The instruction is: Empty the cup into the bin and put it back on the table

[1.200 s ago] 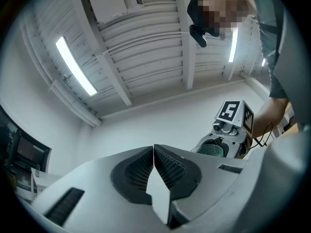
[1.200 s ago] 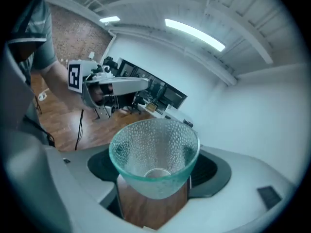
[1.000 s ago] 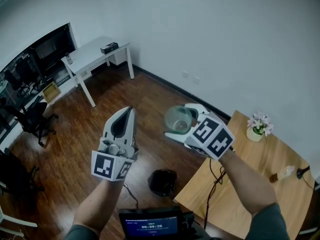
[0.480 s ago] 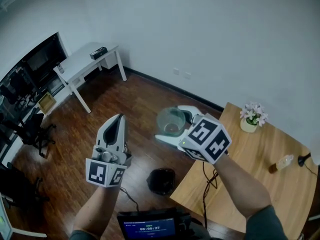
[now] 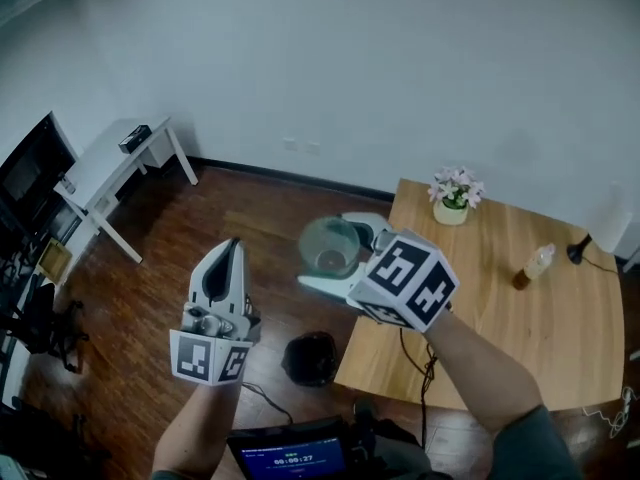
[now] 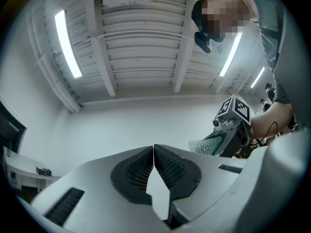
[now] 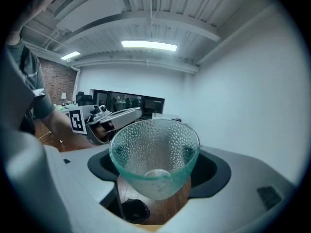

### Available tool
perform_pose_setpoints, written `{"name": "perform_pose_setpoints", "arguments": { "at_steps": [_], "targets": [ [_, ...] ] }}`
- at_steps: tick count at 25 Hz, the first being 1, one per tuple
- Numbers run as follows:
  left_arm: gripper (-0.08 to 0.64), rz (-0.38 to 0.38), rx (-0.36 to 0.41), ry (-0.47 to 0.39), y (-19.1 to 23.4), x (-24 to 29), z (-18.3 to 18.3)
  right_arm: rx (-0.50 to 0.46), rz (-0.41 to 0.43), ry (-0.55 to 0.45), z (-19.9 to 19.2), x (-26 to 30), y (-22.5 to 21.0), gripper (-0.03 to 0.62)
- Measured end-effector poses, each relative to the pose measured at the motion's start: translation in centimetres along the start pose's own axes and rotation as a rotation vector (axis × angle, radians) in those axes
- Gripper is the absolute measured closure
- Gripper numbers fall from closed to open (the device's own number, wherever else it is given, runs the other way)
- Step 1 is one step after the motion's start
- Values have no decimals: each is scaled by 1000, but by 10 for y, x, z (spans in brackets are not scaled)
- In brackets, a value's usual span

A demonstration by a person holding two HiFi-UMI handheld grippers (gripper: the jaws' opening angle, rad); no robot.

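Note:
My right gripper (image 5: 335, 253) is shut on a clear, dimpled glass cup (image 5: 328, 245), held upright in the air left of the wooden table (image 5: 560, 328). In the right gripper view the cup (image 7: 154, 157) sits between the two jaws, mouth up, and looks empty. The small black bin (image 5: 310, 358) stands on the floor below, also seen under the cup as the bin (image 7: 135, 209). My left gripper (image 5: 226, 258) hangs left of the cup with its jaws shut on nothing; its pads (image 6: 165, 165) touch at the tips.
On the wooden table stand a potted pink flower (image 5: 453, 194), a small bottle (image 5: 530, 265) and a dark object with a cable (image 5: 576, 252). A white desk (image 5: 110, 168) stands far left on the wood floor. A screen device (image 5: 295, 460) sits below me.
The view has swung right, so more of the wooden table shows. Both grippers drifted slightly; the cup stays in the right jaws, the left stays shut.

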State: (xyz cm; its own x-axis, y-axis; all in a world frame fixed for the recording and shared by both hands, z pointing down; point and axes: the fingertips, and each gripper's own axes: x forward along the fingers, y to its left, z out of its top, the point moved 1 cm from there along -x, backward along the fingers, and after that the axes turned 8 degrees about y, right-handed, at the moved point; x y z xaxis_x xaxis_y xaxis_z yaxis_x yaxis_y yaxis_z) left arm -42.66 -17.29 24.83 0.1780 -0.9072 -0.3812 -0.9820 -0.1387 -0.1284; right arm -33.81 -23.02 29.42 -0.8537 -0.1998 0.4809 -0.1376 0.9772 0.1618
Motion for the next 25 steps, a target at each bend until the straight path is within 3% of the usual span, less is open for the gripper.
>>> {"name": "perform_pose_setpoints", "arguments": {
  "at_steps": [9,14,25],
  "targets": [
    [560,-191,-131,-30,-46,8,-6,123,-222,76,-38,-69,19,195],
    [560,-239,-184,-47,-78,26,-3,174,-313,83,-58,-118,20,195],
    [560,-407,-228,-70,-212,66,7,278,-491,59,-124,-248,7,195]
  ]
}}
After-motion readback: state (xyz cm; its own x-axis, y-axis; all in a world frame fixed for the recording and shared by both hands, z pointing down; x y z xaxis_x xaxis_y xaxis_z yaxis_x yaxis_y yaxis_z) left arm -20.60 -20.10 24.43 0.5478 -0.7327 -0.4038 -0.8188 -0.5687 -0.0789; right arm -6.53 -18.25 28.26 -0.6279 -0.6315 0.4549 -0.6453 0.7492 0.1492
